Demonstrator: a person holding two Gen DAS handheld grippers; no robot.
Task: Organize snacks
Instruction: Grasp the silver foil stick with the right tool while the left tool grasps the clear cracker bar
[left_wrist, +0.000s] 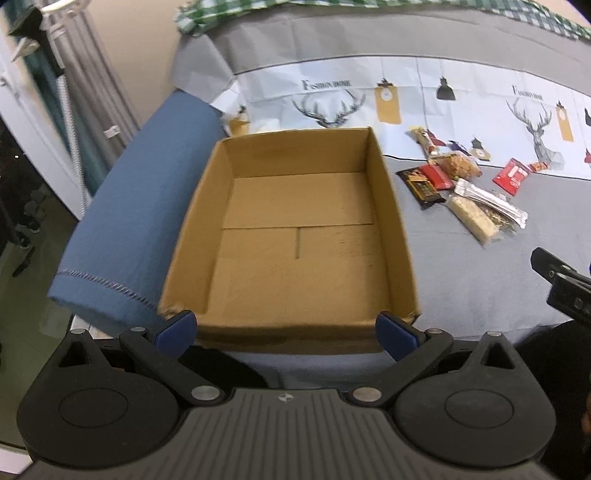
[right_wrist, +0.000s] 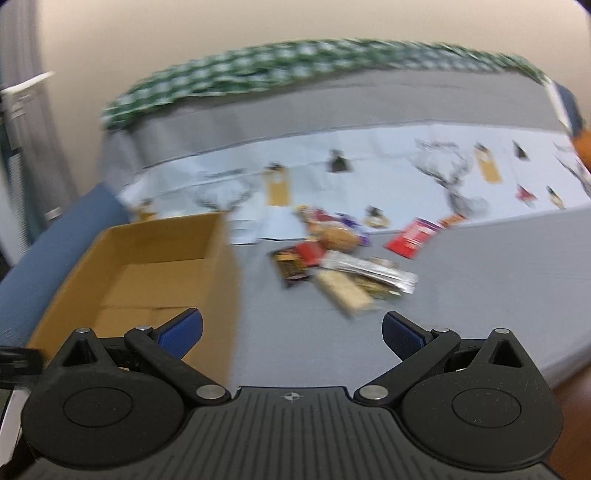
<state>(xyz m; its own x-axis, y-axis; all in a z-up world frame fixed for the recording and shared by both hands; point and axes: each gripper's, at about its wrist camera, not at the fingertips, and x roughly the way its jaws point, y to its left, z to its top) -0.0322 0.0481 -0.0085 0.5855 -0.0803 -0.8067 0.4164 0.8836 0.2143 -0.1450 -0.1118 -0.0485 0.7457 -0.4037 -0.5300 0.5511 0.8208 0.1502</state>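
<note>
Our left tongs (left_wrist: 286, 330) are spread wide and empty, hovering at the near wall of the open cardboard box (left_wrist: 295, 221), which sits empty on the desk (left_wrist: 461, 280) beside a folded blue cloth (left_wrist: 140, 221), ready to receive things. Just right of the box lies the snack pile (right_wrist: 340, 258), loose and overlapping, with a red packet (right_wrist: 412, 242) a little apart. Our right tongs (right_wrist: 291, 330) are likewise released, aimed at the pile, probably to pick first.
</note>
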